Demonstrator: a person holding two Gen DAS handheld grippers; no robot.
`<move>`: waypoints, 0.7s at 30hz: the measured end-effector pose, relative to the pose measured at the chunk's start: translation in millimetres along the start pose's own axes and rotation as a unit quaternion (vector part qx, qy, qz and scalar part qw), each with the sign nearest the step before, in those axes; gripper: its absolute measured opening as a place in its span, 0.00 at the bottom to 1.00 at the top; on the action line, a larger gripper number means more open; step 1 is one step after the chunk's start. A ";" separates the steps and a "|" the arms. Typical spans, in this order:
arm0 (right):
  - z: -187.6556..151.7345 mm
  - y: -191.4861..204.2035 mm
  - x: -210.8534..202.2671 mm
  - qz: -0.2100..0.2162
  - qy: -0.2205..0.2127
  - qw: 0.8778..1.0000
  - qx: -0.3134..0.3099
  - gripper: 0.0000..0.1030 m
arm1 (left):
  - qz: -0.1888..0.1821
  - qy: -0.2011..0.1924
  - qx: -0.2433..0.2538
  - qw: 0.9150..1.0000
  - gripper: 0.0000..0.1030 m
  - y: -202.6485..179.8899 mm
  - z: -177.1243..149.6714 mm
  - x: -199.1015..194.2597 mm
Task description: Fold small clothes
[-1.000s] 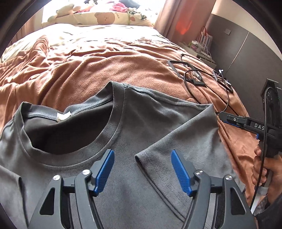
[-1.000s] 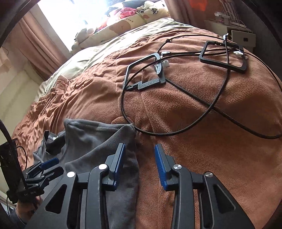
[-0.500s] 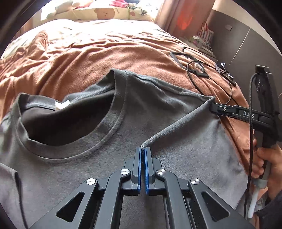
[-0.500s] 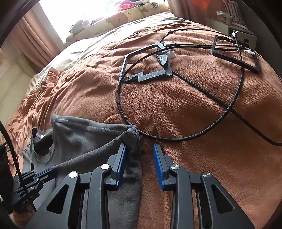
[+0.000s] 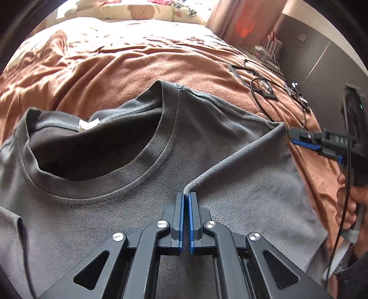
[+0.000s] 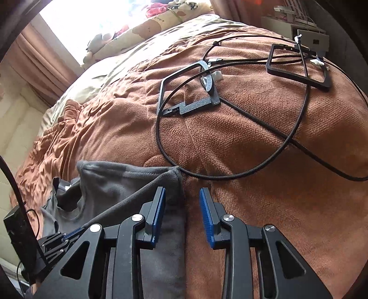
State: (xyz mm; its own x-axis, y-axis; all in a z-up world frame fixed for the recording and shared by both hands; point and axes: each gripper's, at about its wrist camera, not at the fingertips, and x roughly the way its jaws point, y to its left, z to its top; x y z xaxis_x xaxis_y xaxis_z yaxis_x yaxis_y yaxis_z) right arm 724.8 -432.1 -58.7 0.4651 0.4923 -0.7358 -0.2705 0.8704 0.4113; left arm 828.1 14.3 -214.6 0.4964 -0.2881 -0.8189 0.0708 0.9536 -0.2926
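A grey T-shirt [image 5: 138, 207] lies front up on the brown blanket [image 5: 115, 69], its collar [image 5: 161, 147] and white label [image 5: 88, 123] towards the far side. My left gripper [image 5: 186, 195] is shut on the folded sleeve edge, and from it the fabric rises in a taut ridge [image 5: 237, 156] to the shoulder corner. My right gripper [image 6: 181, 195] stands open at that corner. The shirt's edge [image 6: 174, 207] runs between its jaws beside the left pad, and bare blanket lies under the right pad. The right gripper [image 5: 291, 135] also shows in the left wrist view, at the right.
A looped black cable [image 6: 230, 176] and two black frames [image 6: 184, 92] [image 6: 299, 69] lie on the blanket beyond the shirt. Pillows [image 5: 138, 11] sit at the bed's head. A hand [image 5: 347, 200] holds the right gripper's handle. The left gripper [image 6: 76, 231] shows at lower left.
My left gripper has closed on the sleeve edge, pulling the fabric up into a ridge. The right gripper's jaws narrowed slightly and stayed at the shoulder corner.
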 end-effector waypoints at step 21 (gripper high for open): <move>-91.8 11.7 -67.4 -0.027 0.085 0.990 -0.106 0.39 | 0.010 0.015 0.026 1.000 0.43 -46.0 -58.6 -28.8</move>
State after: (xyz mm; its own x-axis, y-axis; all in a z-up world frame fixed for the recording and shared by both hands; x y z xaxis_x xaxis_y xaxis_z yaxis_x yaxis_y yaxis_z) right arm 613.0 -455.7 -53.8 0.3403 0.4219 -0.8403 -0.4280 0.8653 0.2611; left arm 759.9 -26.4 -206.5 0.4716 -0.2702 -0.8394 0.1056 0.9624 -0.2505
